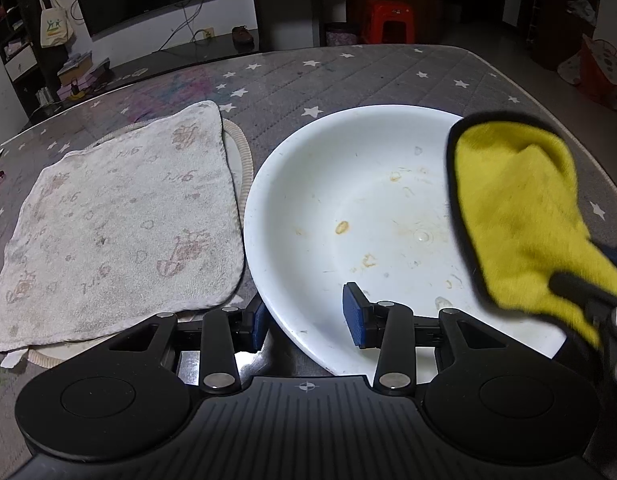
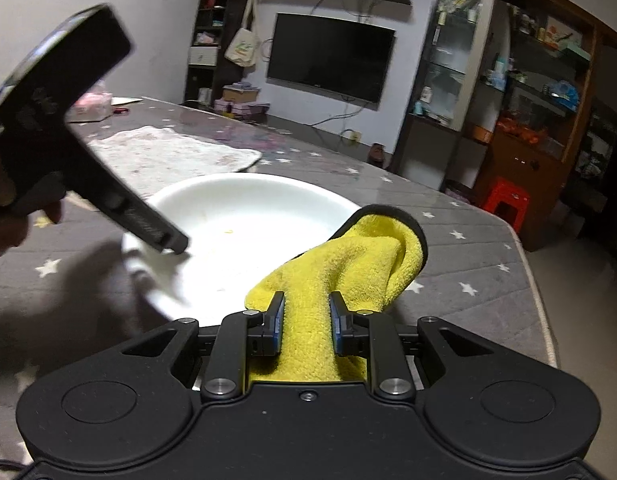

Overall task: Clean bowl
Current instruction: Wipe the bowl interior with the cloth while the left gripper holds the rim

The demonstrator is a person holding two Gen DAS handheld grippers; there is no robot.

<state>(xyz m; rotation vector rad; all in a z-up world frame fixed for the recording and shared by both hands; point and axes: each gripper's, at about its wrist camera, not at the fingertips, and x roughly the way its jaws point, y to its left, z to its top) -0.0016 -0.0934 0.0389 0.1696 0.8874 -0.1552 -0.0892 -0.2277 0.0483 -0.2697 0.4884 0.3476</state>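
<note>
Item, bowl [image 1: 348, 208]: white, wide, shallow, resting on the grey star-print surface [image 1: 348, 72], centre-right, near edge between my left fingers; orange-brown stains scattered over its floor, so wiping judged not yet done. Item, left gripper [image 1: 308, 316]: fingers spread wide astride the near rim, one pad outside the wall, one inside, not pinching; placed, I judge, to steady the bowl. Item, right gripper [image 2: 306, 316]: fingers clamped on yellow cloth [image 2: 348, 264], loose end drooping over the bowl's right rim, held ready as a wiper. Item, pale printed towel [image 1: 120, 224]: flat, left of bowl, just beside it, over a corded mat. Left view alone shows the stains and rim straddle; right view alone shows the clamp on the cloth, plus my left gripper's body blurred above the bowl's left rim; contact there not discernible
</note>
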